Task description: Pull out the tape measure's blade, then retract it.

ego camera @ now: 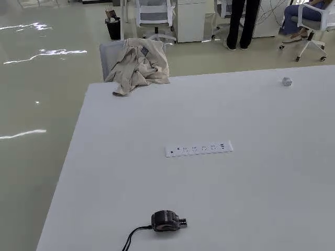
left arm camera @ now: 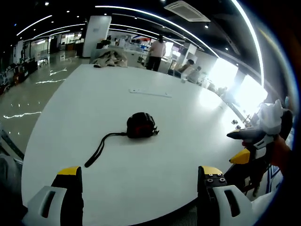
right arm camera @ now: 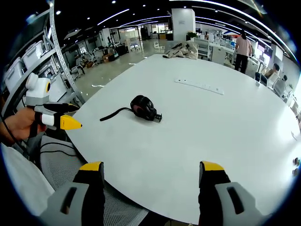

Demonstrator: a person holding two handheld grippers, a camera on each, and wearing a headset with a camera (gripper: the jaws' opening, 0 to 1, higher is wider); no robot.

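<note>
Jaws of left gripper [left arm camera: 140,172] wide, empty, hovering at the near edge of the counter [left arm camera: 188,108]. The tape [left arm camera: 141,125] lies on the counter straight ahead of it, well apart and untouched. Its strap [left arm camera: 101,146] trails toward the left jaw's side, and the blade mouth faces the right. Jaws of right gripper [right arm camera: 152,165] also wide, empty, with the tape ahead, slightly left of its centre line and well apart. Blade looks fully housed, only the hook showing at the mouth.

Judgement: nothing done yet. Still to do: close in, hold the case, catch the hook, draw the blade, let it retract. The power strip [ego camera: 199,148] lies beyond the tape.
</note>
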